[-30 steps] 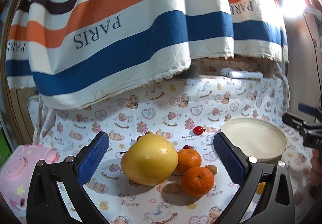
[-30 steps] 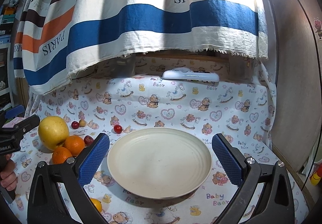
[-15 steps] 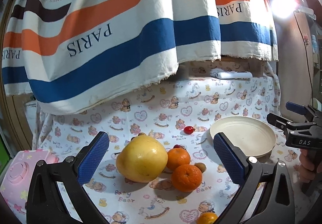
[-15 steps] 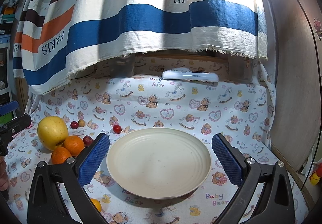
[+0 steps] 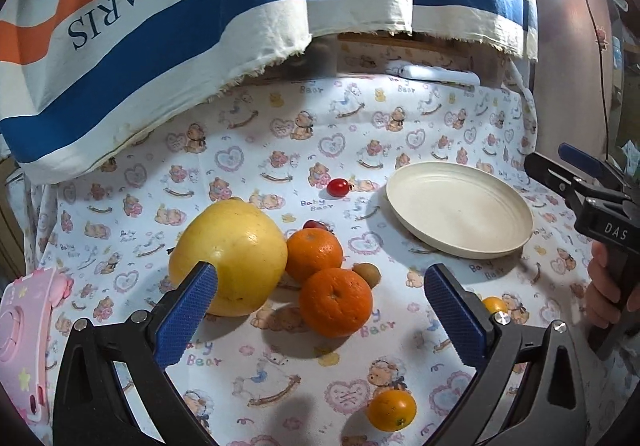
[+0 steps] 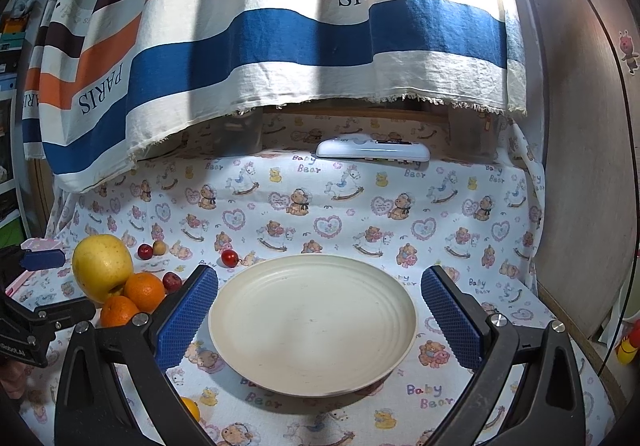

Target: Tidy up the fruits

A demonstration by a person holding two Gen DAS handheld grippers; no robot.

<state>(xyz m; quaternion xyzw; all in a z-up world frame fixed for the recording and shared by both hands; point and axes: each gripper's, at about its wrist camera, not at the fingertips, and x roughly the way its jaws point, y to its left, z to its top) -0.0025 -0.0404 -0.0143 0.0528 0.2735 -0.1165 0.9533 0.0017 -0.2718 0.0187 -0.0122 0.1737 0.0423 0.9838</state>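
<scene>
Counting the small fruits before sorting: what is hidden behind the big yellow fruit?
In the right wrist view, a red cherry-like fruit and a small tan fruit sit behind the big yellow fruit. The left wrist view hides both; anything else directly behind it stays covered.

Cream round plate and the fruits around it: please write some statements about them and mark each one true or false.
1. The cream round plate has no fruit on it. True.
2. The large yellow pomelo-like fruit lies on the plate. False: it lies on the bear-print cloth, beside two round orange tangerines.
3. The left gripper is open and holds nothing. True.
4. The right gripper is shut on a tangerine. False: it is open and empty, with the plate in front of it.
5. A small red cherry tomato lies alone on the cloth, apart from the plate. True.
</scene>
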